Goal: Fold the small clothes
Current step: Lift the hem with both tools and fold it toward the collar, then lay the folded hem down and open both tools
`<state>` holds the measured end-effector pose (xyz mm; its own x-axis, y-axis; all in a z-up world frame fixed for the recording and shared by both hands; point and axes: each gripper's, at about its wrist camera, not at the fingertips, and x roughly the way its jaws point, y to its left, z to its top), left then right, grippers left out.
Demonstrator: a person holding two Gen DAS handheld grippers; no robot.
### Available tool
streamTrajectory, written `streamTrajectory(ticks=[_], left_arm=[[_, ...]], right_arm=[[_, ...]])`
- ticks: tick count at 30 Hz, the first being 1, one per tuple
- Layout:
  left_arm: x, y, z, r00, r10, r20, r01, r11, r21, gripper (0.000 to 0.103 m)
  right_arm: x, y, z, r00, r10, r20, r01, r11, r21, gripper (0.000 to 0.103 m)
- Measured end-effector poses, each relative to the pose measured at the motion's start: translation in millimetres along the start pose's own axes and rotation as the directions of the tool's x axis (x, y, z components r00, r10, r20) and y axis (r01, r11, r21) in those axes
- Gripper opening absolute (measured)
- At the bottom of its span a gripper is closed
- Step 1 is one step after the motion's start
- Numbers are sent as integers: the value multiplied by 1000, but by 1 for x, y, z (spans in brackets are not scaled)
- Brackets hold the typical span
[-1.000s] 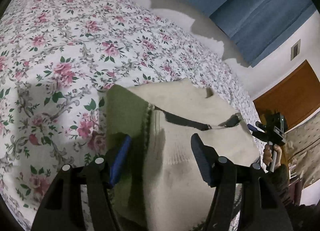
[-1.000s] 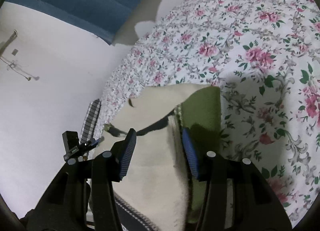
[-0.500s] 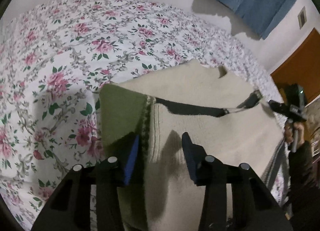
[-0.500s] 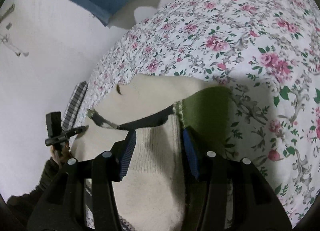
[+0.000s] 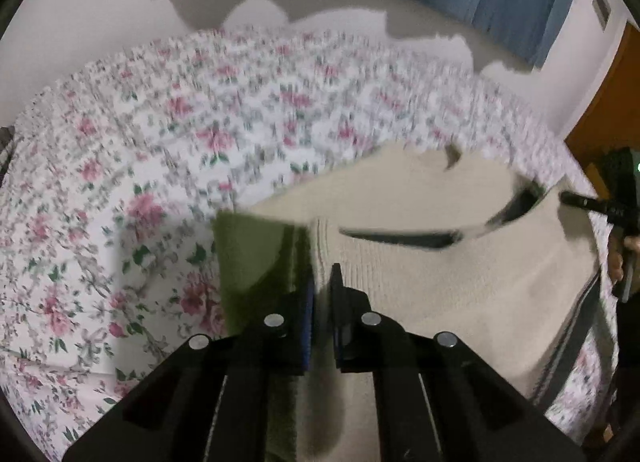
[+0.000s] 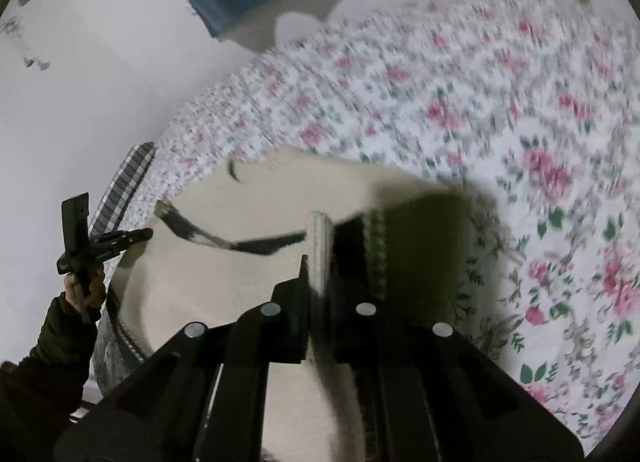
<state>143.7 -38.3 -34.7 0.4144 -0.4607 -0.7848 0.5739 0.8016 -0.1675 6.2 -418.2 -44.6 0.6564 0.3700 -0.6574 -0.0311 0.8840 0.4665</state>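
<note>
- Left wrist view: the left gripper was pinched tight on the near edge of the cream sweater, right where its green cuff starts. The rest of the sweater ran away to the right across the floral bed, toward the right gripper.
- Right wrist view: the right gripper was clamped on the opposite end's ribbed hem. The sweater's long axis ran straight between both grippers, so I'd guess the fold goes forward.

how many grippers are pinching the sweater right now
2. The left gripper clamps the sweater at its green sleeve seam; the right gripper clamps the opposite seam.
</note>
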Motion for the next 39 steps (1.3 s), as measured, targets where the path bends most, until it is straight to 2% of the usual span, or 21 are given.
streamTrajectory(ticks=[3, 5, 12, 15, 20, 26, 30, 39], left_arm=[[-15, 3, 14, 998, -22, 61, 24, 999, -37, 7], [-20, 3, 25, 996, -7, 94, 12, 999, -42, 7], [-10, 16, 54, 990, 18, 137, -3, 994, -108, 7], [1, 24, 62, 990, 22, 140, -3, 991, -137, 7], [37, 30, 68, 995, 47, 86, -34, 989, -144, 7], [64, 34, 59, 996, 82, 31, -77, 987, -141, 7], [73, 33, 53, 994, 112, 8, -110, 987, -117, 7], [82, 34, 48, 994, 114, 1, -113, 987, -115, 8]], right_arm=[[-13, 11, 10, 999, 5, 43, -4, 999, -34, 6], [-18, 15, 18, 998, 5, 64, -2, 999, -47, 6], [-24, 9, 51, 988, 17, 151, -14, 1000, -20, 6], [-15, -3, 64, 987, 13, 162, -15, 1000, 9, 6], [17, -28, 74, 994, -12, 111, 5, 998, 68, 6], [51, -53, 67, 998, -41, 39, 36, 992, 121, 6], [64, -66, 61, 999, -46, 5, 45, 986, 158, 6], [77, -78, 58, 999, -42, -28, 47, 979, 197, 6]])
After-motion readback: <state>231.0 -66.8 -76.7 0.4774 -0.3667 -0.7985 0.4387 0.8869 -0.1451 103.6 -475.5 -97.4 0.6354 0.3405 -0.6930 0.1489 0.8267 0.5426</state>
